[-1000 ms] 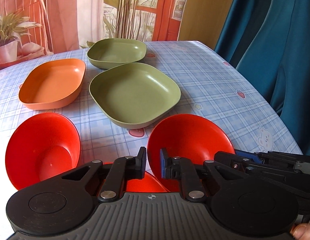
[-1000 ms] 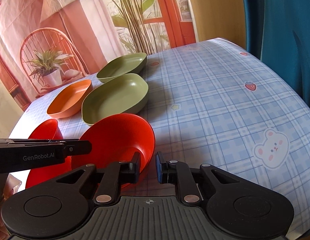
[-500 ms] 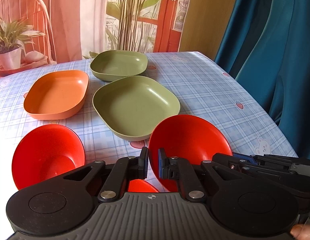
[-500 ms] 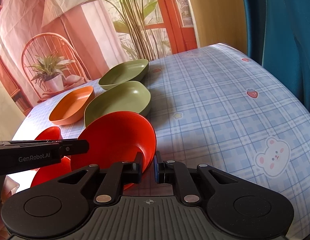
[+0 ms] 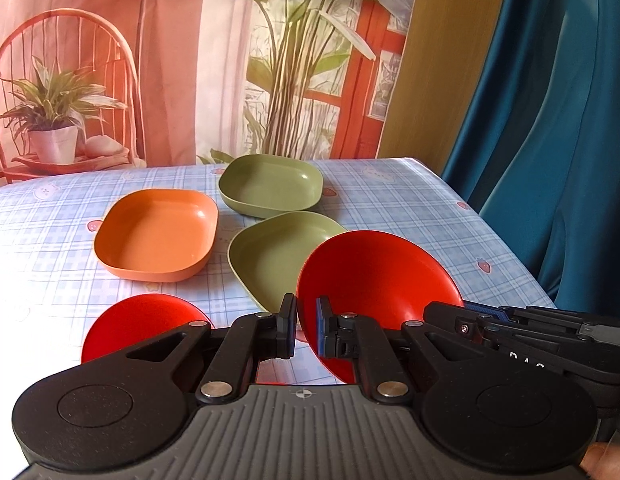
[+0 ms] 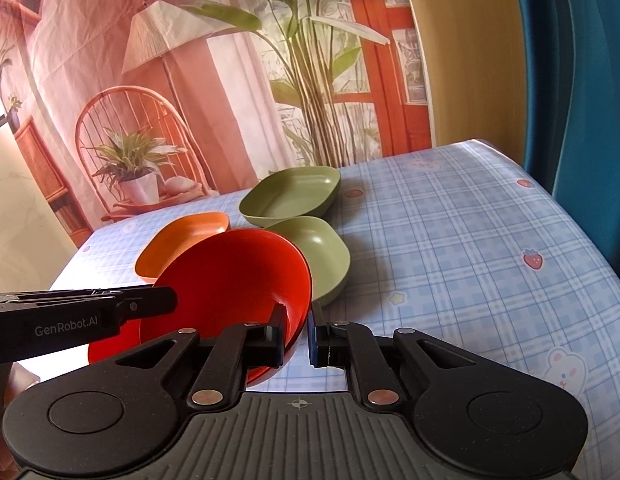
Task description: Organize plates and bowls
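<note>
Both grippers are shut on the rim of one red bowl (image 5: 374, 276), lifted and tilted above the table. My left gripper (image 5: 306, 330) pinches its left edge. My right gripper (image 6: 298, 334) pinches its right edge, with the bowl (image 6: 230, 280) to its left. A second red bowl (image 5: 142, 320) lies on the table at the near left. An orange plate (image 5: 156, 234) sits beyond it. Two green plates lie at the centre, one near (image 5: 270, 256) and one far (image 5: 270, 184).
The table carries a blue checked cloth (image 6: 470, 248). A blue curtain (image 5: 550, 140) hangs close on the right past the table edge. A printed backdrop stands behind the far edge. The cloth to the right of the plates is bare.
The red bowl has risen off the table in both grippers and now covers part of the near green plate. Both cameras have lifted and tilted up.
</note>
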Tool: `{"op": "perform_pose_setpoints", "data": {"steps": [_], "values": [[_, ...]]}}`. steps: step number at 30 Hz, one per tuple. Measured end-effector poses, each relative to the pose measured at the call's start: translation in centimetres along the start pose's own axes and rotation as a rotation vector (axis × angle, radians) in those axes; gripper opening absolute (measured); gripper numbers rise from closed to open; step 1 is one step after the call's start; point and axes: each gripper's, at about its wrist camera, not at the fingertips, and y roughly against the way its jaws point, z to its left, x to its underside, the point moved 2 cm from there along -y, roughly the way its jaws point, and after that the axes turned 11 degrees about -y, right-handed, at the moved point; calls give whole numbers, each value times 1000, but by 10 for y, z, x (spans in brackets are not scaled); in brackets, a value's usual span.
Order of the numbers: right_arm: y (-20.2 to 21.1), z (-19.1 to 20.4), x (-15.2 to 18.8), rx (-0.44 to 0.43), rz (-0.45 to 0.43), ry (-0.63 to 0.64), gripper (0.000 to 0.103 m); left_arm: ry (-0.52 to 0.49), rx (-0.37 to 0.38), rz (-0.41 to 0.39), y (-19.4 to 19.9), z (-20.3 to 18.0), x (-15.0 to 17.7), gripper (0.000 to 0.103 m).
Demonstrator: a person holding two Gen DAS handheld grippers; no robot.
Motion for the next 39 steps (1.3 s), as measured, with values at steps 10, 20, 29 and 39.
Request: {"op": "perform_pose_setpoints", "data": {"steps": [10, 20, 29, 39], "values": [[0, 47, -17, -66, -4, 78, 10, 63, -72, -55, 29, 25, -10, 11], [-18, 97, -32, -124, 15, 159, 10, 142, -136, -59, 42, 61, -8, 11], [-53, 137, -34, -155, 74, 202, 10, 213, -186, -35, 43, 95, 2, 12], [-86, 147, -7, -128, 174, 224, 10, 255, -203, 27, 30, 110, 26, 12]]}}
